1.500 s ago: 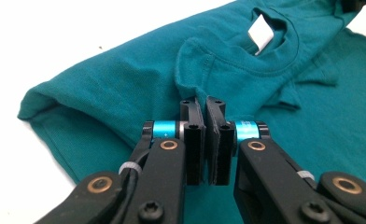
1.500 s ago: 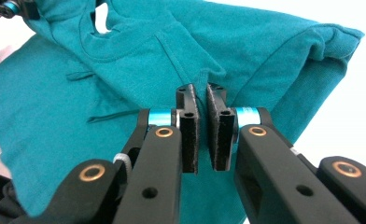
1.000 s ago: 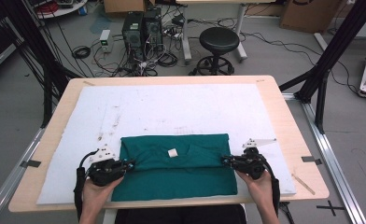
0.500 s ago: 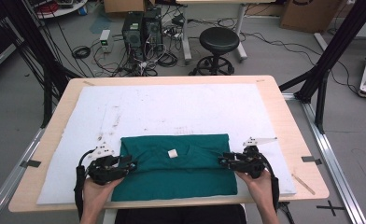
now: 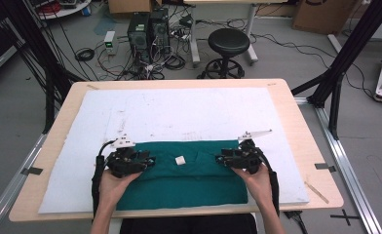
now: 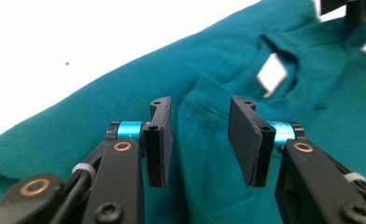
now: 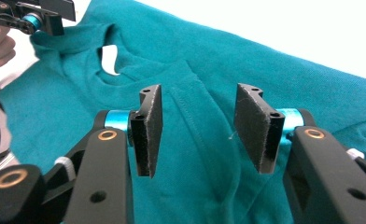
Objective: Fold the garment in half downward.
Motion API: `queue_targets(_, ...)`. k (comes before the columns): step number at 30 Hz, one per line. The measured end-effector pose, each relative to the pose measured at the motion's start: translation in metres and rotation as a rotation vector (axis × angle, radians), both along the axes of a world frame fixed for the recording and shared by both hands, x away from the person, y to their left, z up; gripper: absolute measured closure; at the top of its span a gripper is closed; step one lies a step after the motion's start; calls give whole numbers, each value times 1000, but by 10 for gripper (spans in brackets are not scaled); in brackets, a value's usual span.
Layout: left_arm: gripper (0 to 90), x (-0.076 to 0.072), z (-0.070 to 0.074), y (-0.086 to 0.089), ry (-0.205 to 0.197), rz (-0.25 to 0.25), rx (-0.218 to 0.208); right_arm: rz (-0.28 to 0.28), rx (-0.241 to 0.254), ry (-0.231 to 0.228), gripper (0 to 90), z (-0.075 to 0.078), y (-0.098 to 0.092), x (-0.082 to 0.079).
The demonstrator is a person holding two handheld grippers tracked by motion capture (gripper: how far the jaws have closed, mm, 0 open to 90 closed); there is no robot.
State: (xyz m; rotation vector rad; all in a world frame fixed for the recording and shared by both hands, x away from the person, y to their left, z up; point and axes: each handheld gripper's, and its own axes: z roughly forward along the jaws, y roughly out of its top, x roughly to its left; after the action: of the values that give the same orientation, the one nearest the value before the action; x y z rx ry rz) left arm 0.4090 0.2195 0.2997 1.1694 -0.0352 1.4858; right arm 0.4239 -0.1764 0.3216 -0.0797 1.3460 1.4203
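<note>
Two grippers over one folded teal shirt, spread flat on a white sheet at the 6 o'clock side of the table. Left gripper at the shirt's 9 o'clock end, right gripper at its 3 o'clock end, both pointing inward toward each other across the cloth. Fingers of the left gripper standing apart, just opened, nothing pinched; only a raised fold of teal cloth seen through the gap, lying on the shirt below. Fingers of the right gripper likewise spread and opening wider, no cloth pressed between the pads; a seamed ridge of the shirt visible beyond the gap. Neck opening with a white label near the shirt's 12 o'clock edge, between the two grippers. One hand behind each gripper, reaching in from 6 o'clock. Far gripper visible at 1 o'clock in the left gripper view, at 11 o'clock in the right gripper view.
</note>
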Motion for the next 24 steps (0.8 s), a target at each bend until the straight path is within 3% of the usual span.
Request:
queue_targets(4,602,6,9,0,51,9,-10,-19,14,22,523,5,3,4)
queue_targets(8,678,9,13,1,83,-1,5,-15,20,27,518,6,1,6)
queue_targets(14,865,10,10,-1,73,-9,51,-8,22,53,490,11,0,9)
queue_targets(18,880,11,7,0,68,-17,50,-29,15,72,481,15,2,13)
queue_targets(21,881,9,5,1,58,-26,54,-44,3,79,559,15,5,15)
queue_targets(24,881,8,3,2,51,-33,55,-56,-18,70,720,14,8,14)
